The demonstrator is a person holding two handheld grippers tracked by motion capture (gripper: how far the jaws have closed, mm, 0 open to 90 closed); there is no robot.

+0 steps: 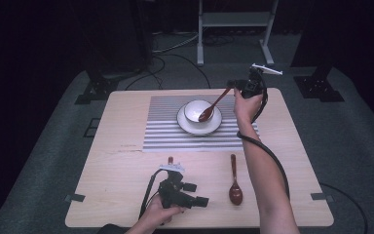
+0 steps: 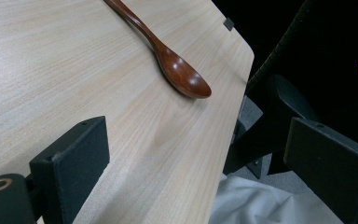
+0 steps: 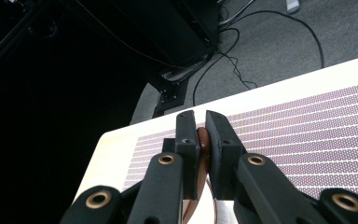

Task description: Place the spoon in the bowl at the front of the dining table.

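Observation:
A white bowl (image 1: pixel 196 110) sits on a white plate (image 1: pixel 216 125) on the striped placemat (image 1: pixel 165 131). My right gripper (image 1: pixel 233 86) is raised behind and to the right of the bowl, shut on the handle of a brown wooden spoon (image 1: pixel 214 103). That spoon slants down with its scoop inside the bowl. In the right gripper view the handle (image 3: pixel 203 148) is pinched between the jaws of the right gripper (image 3: pixel 201 122). A second brown spoon (image 1: pixel 234 187) lies on the bare table near the front. My left gripper (image 1: pixel 197 193) rests left of it, open, with nothing between its jaws. In the left gripper view that spoon (image 2: pixel 182 74) lies ahead of the left gripper (image 2: pixel 205 142).
The wooden table (image 1: pixel 126 165) stands on grey carpet with dark surroundings. A white frame stand (image 1: pixel 233 24) and cables lie on the floor behind it. The table's front right edge (image 2: pixel 233 121) runs close to the left gripper's jaws, with white cloth (image 2: pixel 256 200) below.

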